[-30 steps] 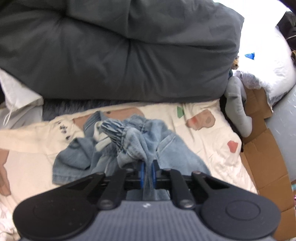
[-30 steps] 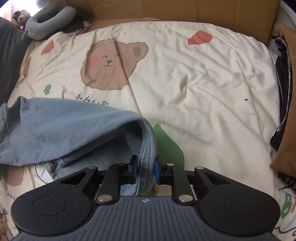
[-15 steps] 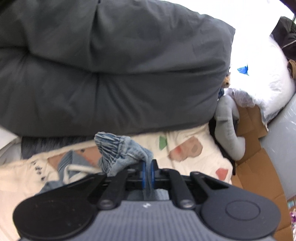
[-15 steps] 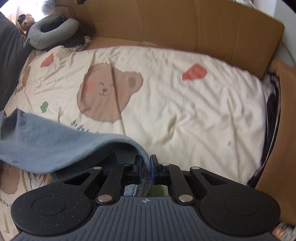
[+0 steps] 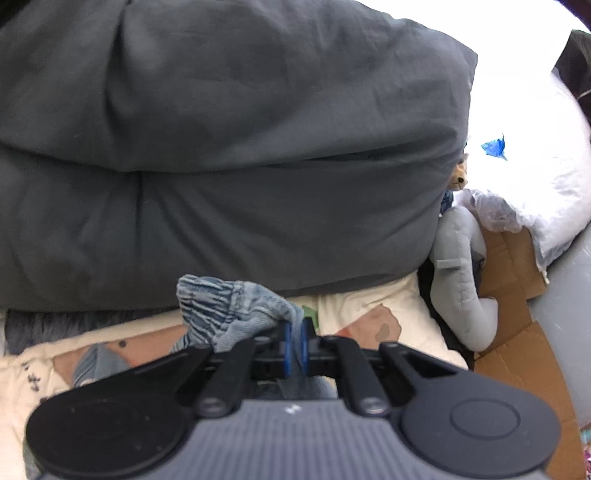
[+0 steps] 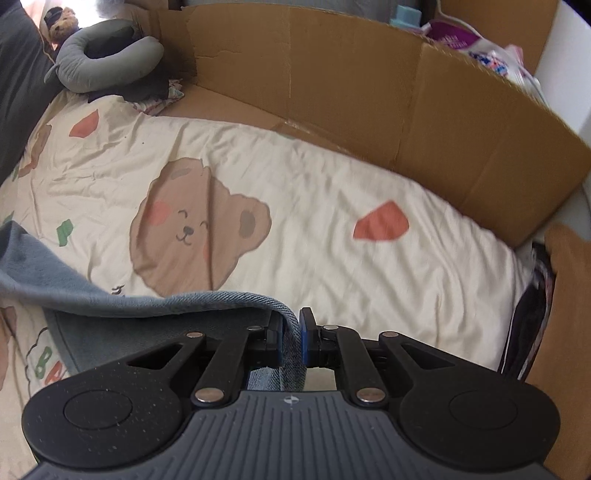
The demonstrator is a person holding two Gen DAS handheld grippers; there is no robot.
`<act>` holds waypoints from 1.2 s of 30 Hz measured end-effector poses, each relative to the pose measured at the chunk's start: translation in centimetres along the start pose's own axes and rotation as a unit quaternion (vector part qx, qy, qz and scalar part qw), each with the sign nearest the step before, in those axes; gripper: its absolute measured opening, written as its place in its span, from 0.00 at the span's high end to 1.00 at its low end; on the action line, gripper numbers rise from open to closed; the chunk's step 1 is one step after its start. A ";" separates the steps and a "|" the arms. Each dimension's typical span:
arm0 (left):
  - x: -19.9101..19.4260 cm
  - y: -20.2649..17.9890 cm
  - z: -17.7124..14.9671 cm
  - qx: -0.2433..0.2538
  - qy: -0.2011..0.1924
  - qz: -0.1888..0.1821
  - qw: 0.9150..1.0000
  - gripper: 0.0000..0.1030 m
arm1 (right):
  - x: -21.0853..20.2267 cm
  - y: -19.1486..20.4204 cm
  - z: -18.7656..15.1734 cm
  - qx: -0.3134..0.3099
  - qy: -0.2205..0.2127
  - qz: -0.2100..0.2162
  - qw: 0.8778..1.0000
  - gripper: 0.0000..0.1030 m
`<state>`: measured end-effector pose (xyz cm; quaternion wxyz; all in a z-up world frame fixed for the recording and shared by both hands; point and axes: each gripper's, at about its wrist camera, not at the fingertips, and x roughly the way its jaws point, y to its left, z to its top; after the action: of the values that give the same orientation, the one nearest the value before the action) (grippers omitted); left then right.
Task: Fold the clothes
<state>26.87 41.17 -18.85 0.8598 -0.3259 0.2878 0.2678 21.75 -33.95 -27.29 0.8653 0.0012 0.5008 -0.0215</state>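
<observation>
Denim, light blue: one pair of jeans (image 6: 55, 280), lifted above the bed and stretched between our two grippers. Our left gripper (image 5: 294, 345) is clenched on a bunched, gathered part of the garment (image 5: 229, 310); whether that is a cuff or a waistband we cannot tell, and its own body hides the cloth that hangs below. Our right gripper (image 6: 291, 339) is clamped on a stitched hem edge (image 6: 291, 347), with the fabric running off to the left and cut by the frame.

Beneath: a cream bedsheet (image 6: 332, 177), printed with a brown bear face (image 6: 195, 225), an orange patch (image 6: 382, 225) and a green patch (image 6: 64, 230). Green and orange lettering at lower left is partly covered and unreadable.

Around the bed: a brown cardboard wall (image 6: 406, 96) along the far edge; a grey neck pillow (image 6: 107, 55); a small toy bear (image 6: 61, 26), dim against the glare. Behind the cardboard lie coloured packages, too cut off to identify.

In the left wrist view, a dark grey duvet (image 5: 221, 147) fills most of the frame. To the right a white pillow (image 5: 528, 155) is blown out by light, and a blue scrap (image 5: 495, 147) rests on it.
</observation>
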 end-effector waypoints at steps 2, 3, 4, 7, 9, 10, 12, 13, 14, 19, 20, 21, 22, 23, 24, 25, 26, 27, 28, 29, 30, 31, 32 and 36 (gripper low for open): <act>0.9 -0.5 0.5 0.000 0.000 0.002 1.000 0.95 | 0.5 0.0 0.8 -0.009 -0.001 -0.005 1.000 0.93; 1.4 -0.7 0.8 0.000 0.000 0.003 1.000 0.95 | 0.8 0.0 1.3 -0.012 -0.001 -0.008 1.000 0.93; 1.9 -1.0 1.0 0.001 0.001 0.004 1.000 0.95 | 1.1 0.0 1.7 -0.016 -0.001 -0.011 1.000 0.93; 3.5 -2.0 1.6 0.006 0.002 0.011 1.000 0.95 | 1.9 0.1 3.3 -0.024 0.001 -0.015 1.000 0.94; 4.7 -2.7 2.0 0.013 0.001 0.018 1.000 0.95 | 2.3 0.3 4.4 -0.037 -0.002 -0.021 0.999 0.94; 5.2 -3.2 2.1 0.018 0.000 0.021 1.000 0.95 | 2.5 0.5 5.0 -0.044 -0.003 -0.025 0.999 0.94; 6.3 -3.9 2.3 0.021 0.000 0.029 0.999 0.95 | 3.1 0.7 6.1 -0.058 -0.003 -0.031 0.998 0.94; 6.8 -4.1 2.5 0.018 0.001 0.031 0.999 0.95 | 3.4 0.8 6.7 -0.065 -0.003 -0.034 0.997 0.94; 7.2 -4.3 2.6 0.017 0.002 0.034 0.999 0.95 | 3.7 0.9 7.2 -0.070 -0.003 -0.036 0.997 0.94; 9.3 -5.5 3.1 0.030 0.002 0.051 0.998 0.95 | 5.0 0.9 9.6 -0.091 -0.002 -0.050 0.995 0.94; 9.6 -5.7 3.2 0.033 0.003 0.053 0.998 0.95 | 5.3 1.0 10.0 -0.094 -0.001 -0.052 0.994 0.94; 9.9 -5.9 3.3 0.034 0.003 0.056 0.998 0.95 | 5.7 1.0 10.4 -0.096 0.002 -0.054 0.994 0.94; 10.1 -6.1 3.4 0.036 0.002 0.057 0.998 0.95 | 6.0 1.0 10.8 -0.099 0.005 -0.056 0.994 0.95; 10.4 -6.3 3.6 0.037 0.002 0.059 0.998 0.95 | 6.4 1.1 11.1 -0.102 0.007 -0.059 0.993 0.95; 10.7 -6.5 3.7 0.038 0.001 0.061 0.997 0.95 | 6.7 1.2 11.5 -0.106 0.009 -0.063 0.992 0.95; 10.9 -6.7 3.8 0.039 -0.001 0.063 0.997 0.95 | 7.0 1.3 11.8 -0.108 0.011 -0.066 0.992 0.95; 11.2 -6.9 4.0 0.042 -0.002 0.066 0.997 0.95 | 7.3 1.4 12.1 -0.110 0.012 -0.068 0.992 0.95; 11.4 -7.1 4.1 0.044 -0.004 0.069 0.997 0.95 | 7.6 1.5 12.4 -0.111 0.013 -0.071 0.991 0.95; 11.7 -7.3 4.2 0.045 -0.004 0.071 0.996 0.95 | 7.9 1.6 12.7 -0.112 0.014 -0.074 0.991 0.95; 12.0 -7.4 4.3 0.043 0.000 0.073 0.996 0.94 | 8.1 1.8 13.0 -0.111 0.014 -0.077 0.991 0.94; 12.5 -7.4 4.5 0.041 0.006 0.075 0.996 0.93 | 8.3 1.9 13.3 -0.109 0.012 -0.082 0.991 0.94; 13.2 -7.4 4.6 0.033 0.024 0.078 0.996 0.93 | 8.5 2.1 13.5 -0.106 0.010 -0.087 0.991 0.93; 13.9 -7.3 4.7 0.029 0.051 0.085 0.995 0.90 | 8.7 2.2 13.8 -0.103 0.008 -0.092 0.990 0.91; 13.7 -7.8 4.2 0.056 0.090 0.067 0.992 0.74 | 9.0 3.4 13.8 -0.118 0.008 -0.096 0.988 0.68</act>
<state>42.71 42.92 -22.21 0.8274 -0.2801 0.3999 0.2774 38.26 -31.24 -28.27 0.8492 -0.1486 0.5046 -0.0457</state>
